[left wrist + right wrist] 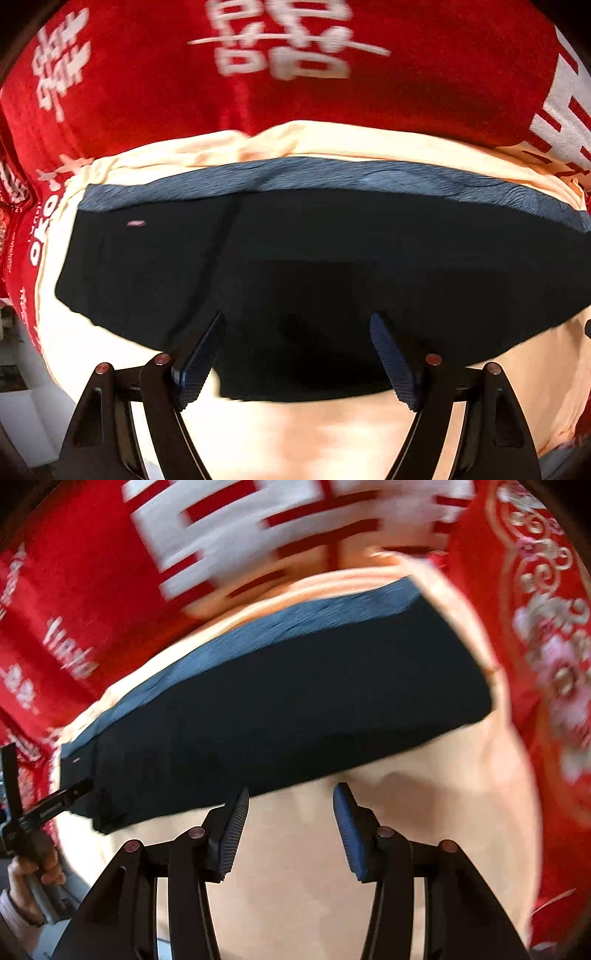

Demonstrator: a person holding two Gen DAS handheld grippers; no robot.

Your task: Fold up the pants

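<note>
A red cloth (140,92) with white characters covers the surface, and on it lies a pale peach sheet (332,435) that bears the dark pants (314,258), folded into a long flat bundle with a ribbed blue waistband (332,173) along the far edge. The left gripper (297,354) hangs over the near edge of the pants with jaws spread wide and nothing between its pads. The right gripper (291,827) stands moderately apart just beside that edge, over bare sheet, empty too; a hand (26,875) grips the other tool's handle at the left of its view.
</note>
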